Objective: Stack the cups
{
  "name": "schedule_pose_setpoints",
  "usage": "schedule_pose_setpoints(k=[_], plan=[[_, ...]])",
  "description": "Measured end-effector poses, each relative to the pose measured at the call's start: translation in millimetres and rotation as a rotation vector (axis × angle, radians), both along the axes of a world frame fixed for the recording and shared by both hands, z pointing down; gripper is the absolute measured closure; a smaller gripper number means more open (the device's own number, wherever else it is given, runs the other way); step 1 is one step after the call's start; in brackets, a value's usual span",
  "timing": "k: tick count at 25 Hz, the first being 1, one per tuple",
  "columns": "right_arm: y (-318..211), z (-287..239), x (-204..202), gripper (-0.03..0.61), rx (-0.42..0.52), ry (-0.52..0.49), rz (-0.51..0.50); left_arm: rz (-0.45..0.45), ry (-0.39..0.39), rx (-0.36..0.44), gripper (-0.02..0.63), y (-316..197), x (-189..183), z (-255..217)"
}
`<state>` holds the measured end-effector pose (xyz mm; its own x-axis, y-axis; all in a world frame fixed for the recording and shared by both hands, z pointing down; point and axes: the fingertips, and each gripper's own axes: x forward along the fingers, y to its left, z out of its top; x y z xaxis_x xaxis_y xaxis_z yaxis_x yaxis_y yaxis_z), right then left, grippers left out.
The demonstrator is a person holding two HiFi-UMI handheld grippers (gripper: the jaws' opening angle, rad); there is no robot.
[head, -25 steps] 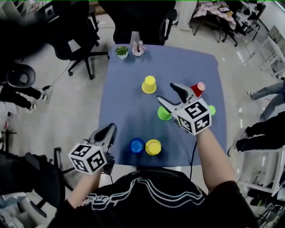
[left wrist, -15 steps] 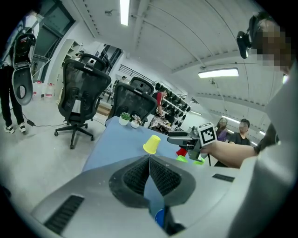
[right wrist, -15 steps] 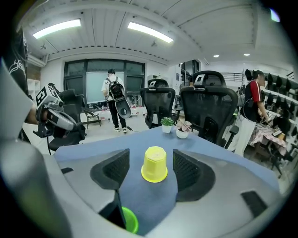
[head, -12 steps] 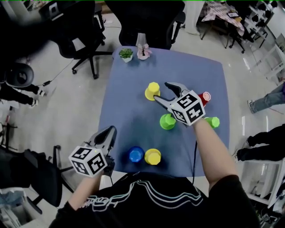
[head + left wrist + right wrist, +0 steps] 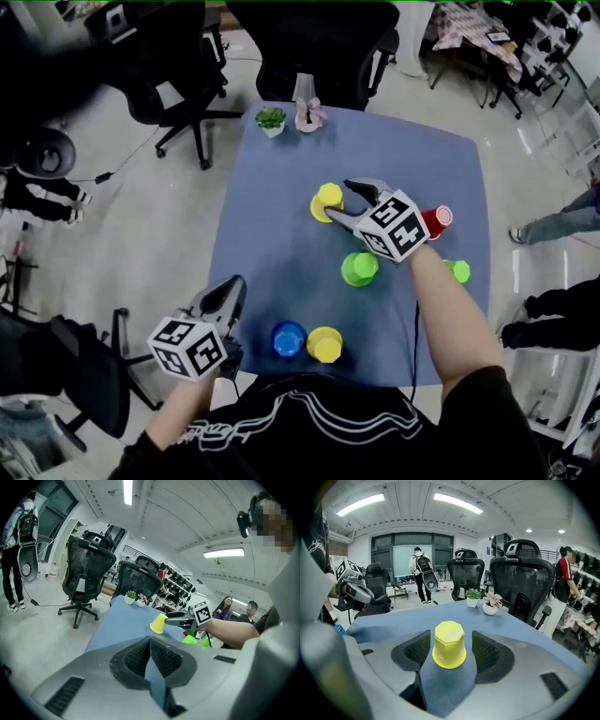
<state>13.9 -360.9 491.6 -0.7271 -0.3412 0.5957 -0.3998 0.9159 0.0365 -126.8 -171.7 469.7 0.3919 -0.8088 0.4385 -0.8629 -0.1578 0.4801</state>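
- Six plastic cups sat on a square blue-topped table (image 5: 267, 225) while a person worked a grey two-jaw gripper in each hand.
- At the table's middle, the right gripper (image 5: 340, 201) had its jaws spread wide on either side of an upside-down yellow plastic cup (image 5: 324, 199).
- Seen from the right gripper view, that cup stood on the tabletop between the ribbed black pads (image 5: 416, 649), with a gap left at each side.
- At the table's near left edge, the left gripper (image 5: 231, 291) had its jaw tips pressed together with nothing between them.
- An upside-down bright green plastic cup (image 5: 359, 269) stood a little nearer the person than the table's middle.
- A red plastic cup (image 5: 437, 220) lay on its side towards the table's right edge, and a second green cup (image 5: 457, 271) stood close to that same edge.
- A blue plastic cup (image 5: 288, 338) and a second yellow cup (image 5: 324, 344) stood just beside each other along the table's near edge.
- A small green potted plant (image 5: 272, 120) and a white pot of pink flowers (image 5: 308, 114) stood at the table's far edge.
- Black mesh office chairs (image 5: 319, 47) were drawn up on the floor beyond that far edge.
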Motion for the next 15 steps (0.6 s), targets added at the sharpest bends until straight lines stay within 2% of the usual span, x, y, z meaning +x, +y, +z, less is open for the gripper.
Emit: schedule_pose_setpoints(k=[8, 15], plan=[[-2.3, 16.6, -10.1, 0.288, 0.012, 0.019, -0.062, -0.013, 0.0, -0.014, 0.589, -5.6, -2.7, 12.0], [-5.4, 22.3, -12.2, 0.321, 0.029, 0.024, -0.078, -0.019, 0.006, -0.019, 0.588, -7.7, -1.3, 16.0]])
